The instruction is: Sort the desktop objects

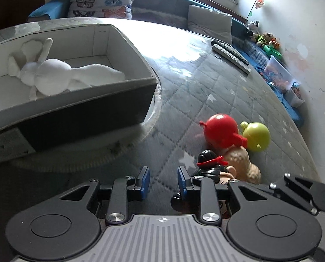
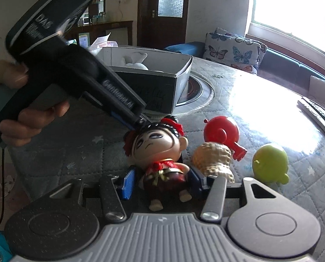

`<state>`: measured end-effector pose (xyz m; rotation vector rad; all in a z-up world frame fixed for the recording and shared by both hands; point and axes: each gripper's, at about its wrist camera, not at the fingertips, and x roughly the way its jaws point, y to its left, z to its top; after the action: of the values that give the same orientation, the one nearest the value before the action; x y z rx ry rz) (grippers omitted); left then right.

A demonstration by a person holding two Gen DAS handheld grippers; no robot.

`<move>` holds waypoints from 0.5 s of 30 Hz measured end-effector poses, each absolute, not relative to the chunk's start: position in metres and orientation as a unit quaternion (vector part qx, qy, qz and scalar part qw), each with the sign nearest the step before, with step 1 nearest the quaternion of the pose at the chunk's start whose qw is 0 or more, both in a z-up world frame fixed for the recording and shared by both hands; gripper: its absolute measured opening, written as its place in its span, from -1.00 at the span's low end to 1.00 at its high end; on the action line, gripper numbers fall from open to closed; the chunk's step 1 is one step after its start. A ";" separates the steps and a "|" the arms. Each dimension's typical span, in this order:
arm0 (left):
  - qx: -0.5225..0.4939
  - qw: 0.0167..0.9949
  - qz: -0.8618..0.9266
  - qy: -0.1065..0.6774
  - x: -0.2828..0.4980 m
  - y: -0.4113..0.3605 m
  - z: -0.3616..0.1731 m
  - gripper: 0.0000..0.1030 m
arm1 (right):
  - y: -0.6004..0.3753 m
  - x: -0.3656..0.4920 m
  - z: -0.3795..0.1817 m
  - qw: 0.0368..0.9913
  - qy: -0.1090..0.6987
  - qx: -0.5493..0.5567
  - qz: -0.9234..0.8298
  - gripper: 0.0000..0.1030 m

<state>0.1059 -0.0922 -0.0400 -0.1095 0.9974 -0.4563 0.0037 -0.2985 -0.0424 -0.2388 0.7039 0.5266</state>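
One white soft toy [image 1: 53,72] already lies in the box [image 1: 110,96] at the left of the worktop [image 1: 217,91]. The left claw [image 1: 163,180] hangs parted and empty. The right claw [image 2: 160,180] grips the doll [image 2: 160,152]. The red toy [image 2: 221,131], tan toy [image 2: 212,159] and green toy [image 2: 269,163] remain unsorted.

- A doll [image 2: 160,152] with big head and red dress is lying on its back on the bench.
- A red round toy [image 2: 221,133], a beige knobbly toy [image 2: 212,159] and a green round toy [image 2: 269,163] are lying beside it.
- A white plush rabbit [image 1: 53,74] is lying in the box [image 1: 86,113].
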 end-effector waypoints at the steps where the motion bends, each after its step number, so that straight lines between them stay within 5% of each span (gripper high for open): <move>1: -0.053 0.851 -0.218 0.475 0.104 -0.091 -0.040 -0.40 | -0.300 0.003 -0.042 0.898 0.340 -0.115 0.256 0.00; 15: -0.110 0.850 -0.248 0.452 0.103 -0.078 -0.030 -0.39 | -0.311 -0.002 -0.047 0.898 0.339 -0.114 0.256 -0.06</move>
<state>0.1032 -0.0778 -0.0299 -0.2325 0.9512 -0.5223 -0.0018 -0.3113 -0.0474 -0.2362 0.7028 0.5298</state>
